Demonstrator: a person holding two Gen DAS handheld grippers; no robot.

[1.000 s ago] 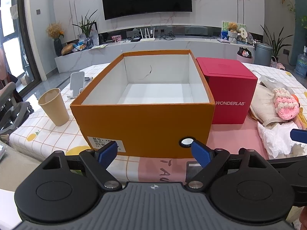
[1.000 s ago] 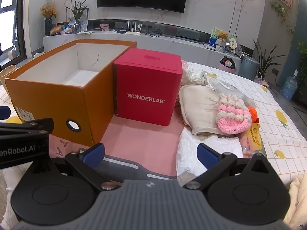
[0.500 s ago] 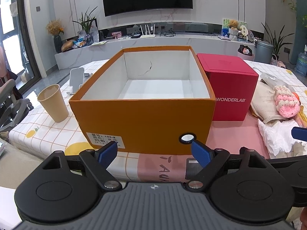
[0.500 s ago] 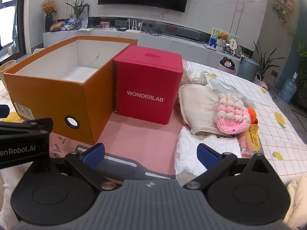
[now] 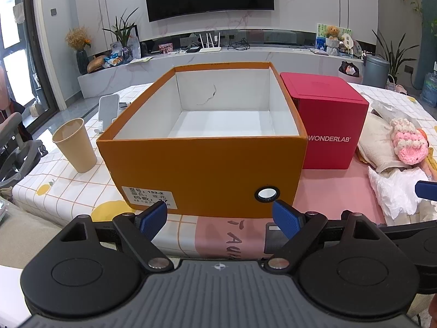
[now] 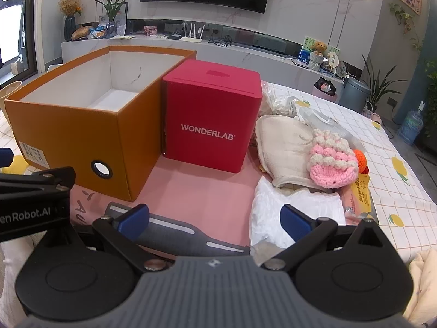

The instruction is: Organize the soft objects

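An empty orange shoe box stands open on the table, with a red WONDERLAB box to its right. Right of that lies a pile of soft things: a beige cloth, a pink and white crocheted piece, an orange knitted ball and a white crumpled cloth. My left gripper is open and empty in front of the orange box. My right gripper is open and empty, just before the white cloth.
A paper cup and a white phone stand stand left of the orange box. A grey strap lies on the pink mat near my right gripper. Clear plastic bags lie behind the pile. The table's front edge is close below both grippers.
Both grippers have risen and pulled back slightly, so the boxes sit a little lower and smaller in view. Both stay open and empty.
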